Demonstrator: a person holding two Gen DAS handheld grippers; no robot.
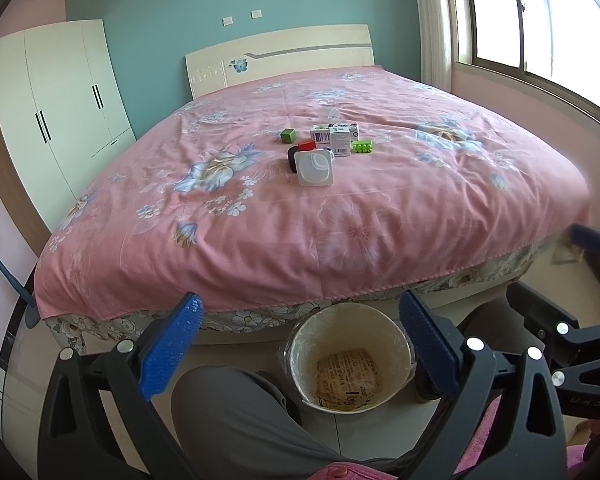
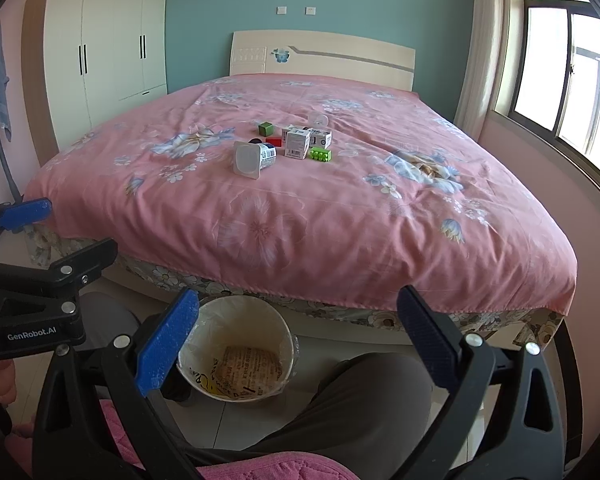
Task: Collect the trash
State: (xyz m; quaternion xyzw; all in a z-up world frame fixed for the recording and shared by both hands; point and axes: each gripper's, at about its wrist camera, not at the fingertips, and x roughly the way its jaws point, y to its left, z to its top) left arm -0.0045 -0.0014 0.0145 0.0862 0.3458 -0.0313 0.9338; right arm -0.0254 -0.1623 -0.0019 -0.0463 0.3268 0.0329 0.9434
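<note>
Plastic yogurt cup [image 1: 314, 167] on bed [image 1: 340, 232] looked light, crushable; we judged rim best hold. Both claws, left claw [image 1: 300, 340] & right claw [image 2: 296, 336], spread, empty.

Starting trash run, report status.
Left gripper, right gripper open, empty. White plastic yogurt cup on pink bedspread. Lined waste bin below, unobstructed.

- Left wrist view looks from the foot of the bed [image 1: 260, 220] toward the headboard [image 1: 280, 56], low and near.
- Right wrist view faces likewise, set slightly rightward.
- Both share the bed, the bin [image 1: 348, 360] on the floor, and the wardrobe [image 1: 60, 100].
</note>
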